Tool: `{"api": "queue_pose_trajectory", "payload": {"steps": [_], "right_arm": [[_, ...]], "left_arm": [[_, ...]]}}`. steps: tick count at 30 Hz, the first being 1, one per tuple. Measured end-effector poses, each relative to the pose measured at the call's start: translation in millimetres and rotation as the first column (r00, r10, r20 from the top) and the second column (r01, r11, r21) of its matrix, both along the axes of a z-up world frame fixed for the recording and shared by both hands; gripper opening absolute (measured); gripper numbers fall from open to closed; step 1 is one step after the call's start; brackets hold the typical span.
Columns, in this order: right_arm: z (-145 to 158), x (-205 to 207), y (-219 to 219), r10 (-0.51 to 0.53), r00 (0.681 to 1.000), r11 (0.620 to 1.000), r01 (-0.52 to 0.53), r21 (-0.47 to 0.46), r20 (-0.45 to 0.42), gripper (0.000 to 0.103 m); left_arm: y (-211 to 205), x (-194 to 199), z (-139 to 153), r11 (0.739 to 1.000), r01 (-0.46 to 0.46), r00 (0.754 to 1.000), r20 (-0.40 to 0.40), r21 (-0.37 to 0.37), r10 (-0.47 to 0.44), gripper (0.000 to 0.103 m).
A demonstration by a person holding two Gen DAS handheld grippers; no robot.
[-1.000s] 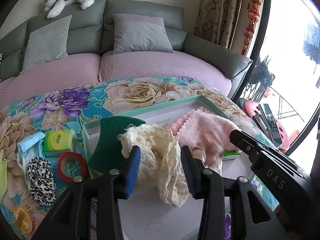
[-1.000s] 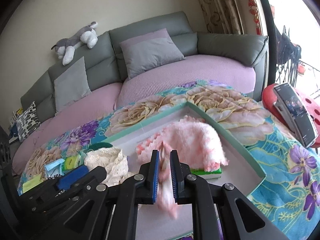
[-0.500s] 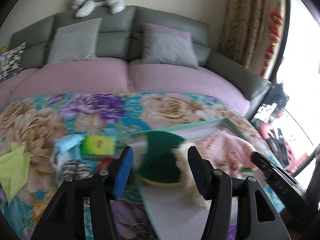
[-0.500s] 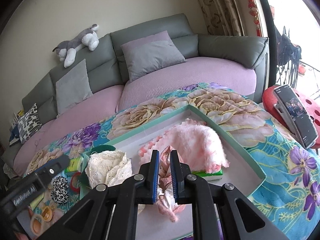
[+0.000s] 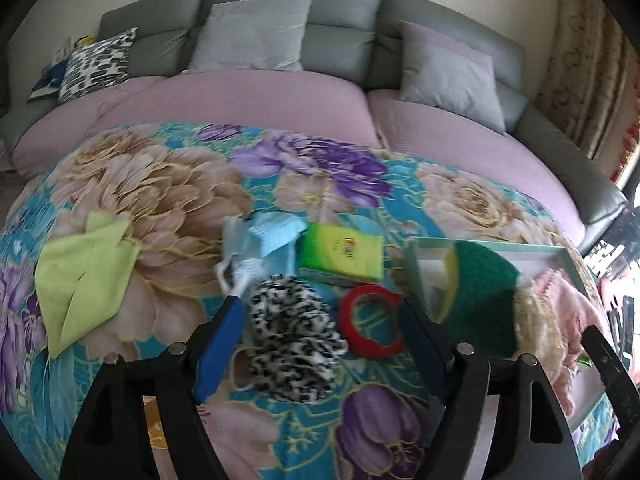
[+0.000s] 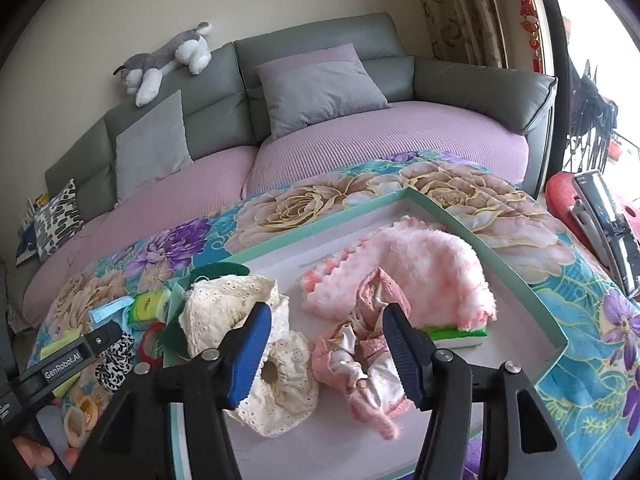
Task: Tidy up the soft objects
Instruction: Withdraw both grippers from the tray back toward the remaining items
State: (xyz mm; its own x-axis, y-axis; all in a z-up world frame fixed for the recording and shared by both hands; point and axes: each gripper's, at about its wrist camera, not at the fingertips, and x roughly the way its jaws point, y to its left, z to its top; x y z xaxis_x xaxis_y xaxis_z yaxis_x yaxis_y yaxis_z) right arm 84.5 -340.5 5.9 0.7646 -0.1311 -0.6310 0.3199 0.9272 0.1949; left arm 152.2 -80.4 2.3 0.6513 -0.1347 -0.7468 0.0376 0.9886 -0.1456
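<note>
My left gripper [image 5: 320, 342] is open and empty, its jaws on either side of a leopard-print scrunchie [image 5: 294, 336] and a red tape ring [image 5: 372, 326] on the floral cloth. My right gripper [image 6: 326, 354] is open over the teal-rimmed tray [image 6: 516, 276]. A pink scrunchie [image 6: 362, 360] lies loose in the tray between its jaws. A cream lace scrunchie [image 6: 256, 344], a fluffy pink cloth [image 6: 420, 276] and a green sponge [image 5: 476, 296] also lie in the tray.
On the cloth left of the tray lie a lime cloth [image 5: 84, 276], a light blue item [image 5: 264, 240] and a green-yellow packet [image 5: 340, 254]. A grey and pink sofa [image 6: 360, 148] with cushions stands behind. A red stool [image 6: 592, 208] is at the right.
My right gripper opened and let the pink scrunchie drop into the tray. My left gripper swung left from the tray to the leopard scrunchie and tape ring.
</note>
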Motion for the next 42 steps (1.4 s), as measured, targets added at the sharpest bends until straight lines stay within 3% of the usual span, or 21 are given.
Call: {"api": "queue_pose_trajectory", "payload": {"steps": [2, 3, 8, 14, 21, 30, 42], "right_arm": [[-1, 1, 0, -0.006, 1.0, 1.0, 0.006, 0.006, -0.001, 0.063], [-2, 2, 0, -0.012, 1.0, 1.0, 0.012, 0.011, -0.005, 0.064], [-4, 4, 2, -0.027, 1.0, 1.0, 0.027, 0.012, -0.009, 0.071], [4, 6, 18, -0.008, 0.999, 1.0, 0.008, 0.0, 0.033, 0.072], [12, 13, 52, 0.094, 0.993, 0.996, -0.093, -0.004, 0.072, 0.072], [12, 22, 113, 0.258, 0.964, 0.966, -0.255, -0.05, 0.072, 0.072], [-9, 43, 187, 0.402, 0.916, 0.915, -0.401, -0.044, -0.001, 0.072]], "left_arm": [[4, 0, -1, 1.0, -0.023, 1.0, -0.001, 0.01, 0.023, 0.092], [5, 1, -2, 0.999, -0.03, 1.0, 0.002, 0.012, 0.03, 0.094], [13, 1, -1, 0.997, -0.076, 0.997, 0.011, 0.031, 0.076, 0.095], [30, 2, 2, 0.991, -0.126, 0.992, 0.003, 0.051, 0.126, 0.095], [67, -7, 19, 0.982, -0.175, 0.984, 0.036, 0.075, 0.172, 0.095], [154, -20, 36, 0.931, -0.358, 0.933, 0.064, 0.067, 0.354, 0.095], [201, -21, 27, 0.917, -0.397, 0.918, 0.019, 0.042, 0.397, 0.095]]}}
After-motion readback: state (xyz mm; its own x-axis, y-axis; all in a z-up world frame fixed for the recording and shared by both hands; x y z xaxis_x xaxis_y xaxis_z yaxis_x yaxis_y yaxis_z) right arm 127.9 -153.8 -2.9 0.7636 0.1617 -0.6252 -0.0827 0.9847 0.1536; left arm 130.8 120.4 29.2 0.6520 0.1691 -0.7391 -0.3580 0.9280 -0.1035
